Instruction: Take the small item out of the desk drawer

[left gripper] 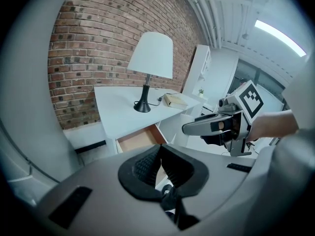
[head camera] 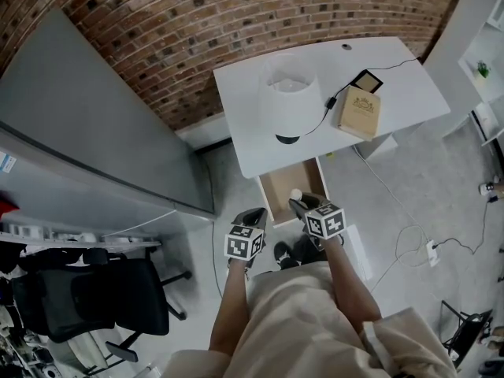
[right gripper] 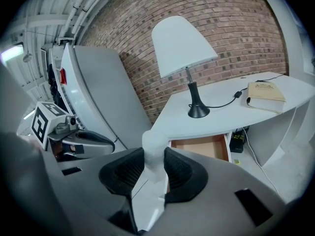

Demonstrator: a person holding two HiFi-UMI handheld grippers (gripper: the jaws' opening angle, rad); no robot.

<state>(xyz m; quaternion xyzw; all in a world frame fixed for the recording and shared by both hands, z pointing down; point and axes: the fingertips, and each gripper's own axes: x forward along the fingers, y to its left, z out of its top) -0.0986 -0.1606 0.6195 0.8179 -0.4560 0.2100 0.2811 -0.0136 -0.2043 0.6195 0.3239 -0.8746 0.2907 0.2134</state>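
Left tool point(left gripper: 158, 154) closed; right tool point(right gripper: 155, 160) clamps small item point(right gripper: 153, 142).

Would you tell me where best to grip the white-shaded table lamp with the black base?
Grip the slim stem between white shade and black base, jaws level, from the white desk's front edge: shade and base look too broad, and the black cord leaves the base sideways towards the tan book.

The white desk point(head camera: 246, 113) — drawer point(head camera: 293, 189) open — carries a lamp point(head camera: 290, 94) and a tan book point(head camera: 359, 112).
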